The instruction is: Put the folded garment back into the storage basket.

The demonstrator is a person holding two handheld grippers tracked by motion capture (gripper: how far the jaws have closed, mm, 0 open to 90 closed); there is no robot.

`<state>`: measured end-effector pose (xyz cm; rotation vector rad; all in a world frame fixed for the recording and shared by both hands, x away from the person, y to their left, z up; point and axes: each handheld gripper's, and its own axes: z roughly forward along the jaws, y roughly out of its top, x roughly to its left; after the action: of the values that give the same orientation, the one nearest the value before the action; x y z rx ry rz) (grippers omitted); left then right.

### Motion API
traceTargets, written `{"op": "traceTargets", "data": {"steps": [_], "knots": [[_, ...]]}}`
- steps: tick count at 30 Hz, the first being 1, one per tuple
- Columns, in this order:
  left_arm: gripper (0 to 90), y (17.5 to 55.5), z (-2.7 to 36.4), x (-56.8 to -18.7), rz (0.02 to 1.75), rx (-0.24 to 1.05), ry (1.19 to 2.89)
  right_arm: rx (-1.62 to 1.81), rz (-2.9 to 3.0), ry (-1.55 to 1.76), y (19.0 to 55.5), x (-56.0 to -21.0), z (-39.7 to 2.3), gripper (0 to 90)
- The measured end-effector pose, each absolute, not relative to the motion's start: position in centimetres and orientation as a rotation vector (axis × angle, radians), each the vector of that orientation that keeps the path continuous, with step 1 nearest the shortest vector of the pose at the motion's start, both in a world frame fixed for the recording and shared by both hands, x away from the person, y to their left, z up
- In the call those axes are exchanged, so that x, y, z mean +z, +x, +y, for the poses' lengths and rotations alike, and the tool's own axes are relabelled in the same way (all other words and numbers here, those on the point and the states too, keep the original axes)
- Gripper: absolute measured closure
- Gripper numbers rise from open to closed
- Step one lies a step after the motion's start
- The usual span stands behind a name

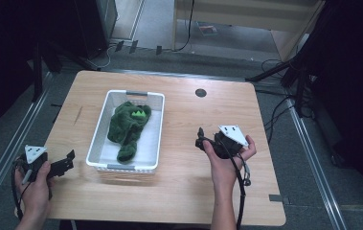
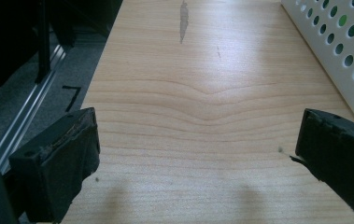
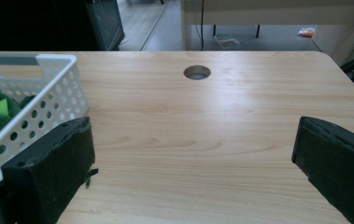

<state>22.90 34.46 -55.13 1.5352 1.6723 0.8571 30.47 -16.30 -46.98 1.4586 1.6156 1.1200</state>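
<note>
The green plush toy [image 1: 129,128] lies in the white basket [image 1: 99,138] at centre-left of the high view, between both grippers and touching neither. The left gripper [image 1: 69,162], lower left, has its fingers [image 2: 55,170] spread wide over bare desk [image 1: 188,182]; the right gripper [image 1: 199,136], right of centre, likewise holds nothing, its fingers [image 3: 48,172] spread fully.

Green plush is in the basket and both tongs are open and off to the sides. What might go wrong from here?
1. The white basket sits close to the left tongs; a careless sweep might nudge it toward the table's near edge.
2. The green plush toy lies loosely, one end near the front wall; lifting the basket unevenly may tip it out.
3. The cable trailing from the right tongs could drag across the table.
</note>
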Motion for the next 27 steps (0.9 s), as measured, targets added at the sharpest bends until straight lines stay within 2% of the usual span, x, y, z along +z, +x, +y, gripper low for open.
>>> {"op": "traceTargets", "data": {"steps": [27], "knots": [[0.8, 22.9, 34.4, -55.1, 1.671, 0.868, 1.54, 1.026, 1.569, 1.533, 26.9, -51.6, -25.4, 0.0]]}}
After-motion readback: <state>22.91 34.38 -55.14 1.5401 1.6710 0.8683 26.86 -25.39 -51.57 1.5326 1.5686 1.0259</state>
